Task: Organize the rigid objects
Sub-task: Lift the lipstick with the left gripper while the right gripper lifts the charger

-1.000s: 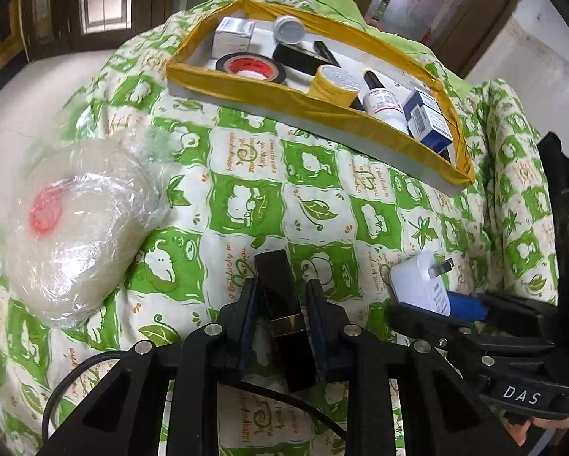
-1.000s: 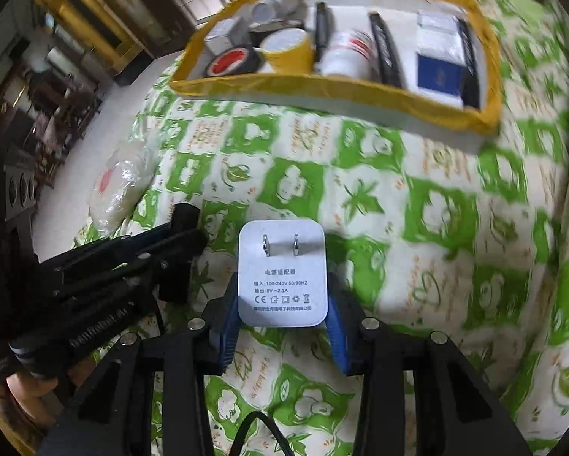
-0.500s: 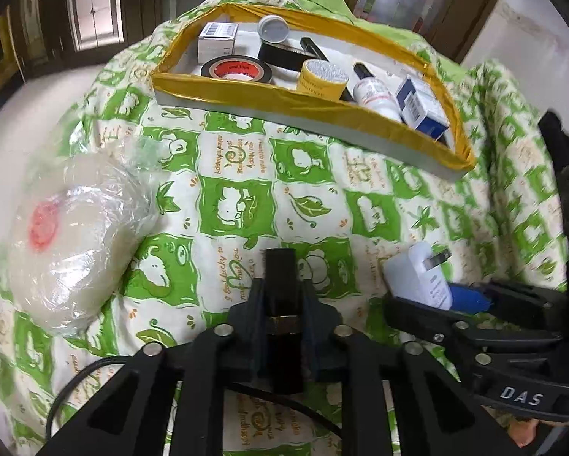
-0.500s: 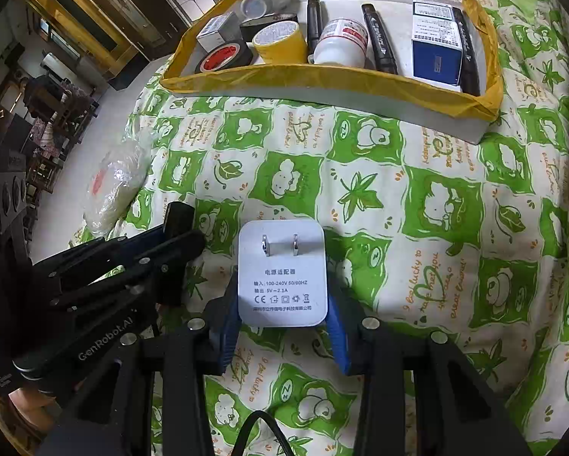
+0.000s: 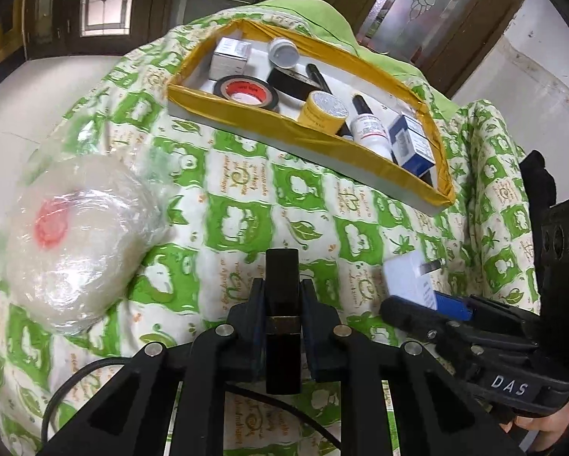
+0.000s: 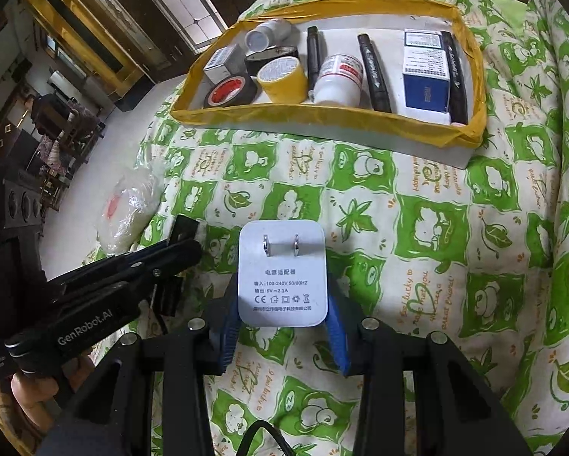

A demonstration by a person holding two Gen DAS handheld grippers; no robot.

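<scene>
Left tool [image 5: 282, 300] newly clamped on lipstick [image 5: 282, 277], right tool [image 6: 282, 326] gripping charger [image 6: 282, 277]

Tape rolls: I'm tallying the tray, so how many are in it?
3, clustered at the tray's left end: black roll with red core, yellow roll, another black roll mostly hidden behind them.

A green-and-white quilt [image 6: 417, 205] carries a yellow-rimmed tray [image 6: 322, 117] and a plastic-wrapped bundle [image 5: 71, 243].

White power adapter [image 6: 282, 275] showing "100-240V 50/60HZ", "5V-2.1A" and a CE mark, left gripper [image 6: 179, 256] body reading "GenRobot.AI", right gripper [image 5: 409, 304] body carrying "DAS", green-and-white quilt [image 6: 428, 205] displaying partly legible orange script.
</scene>
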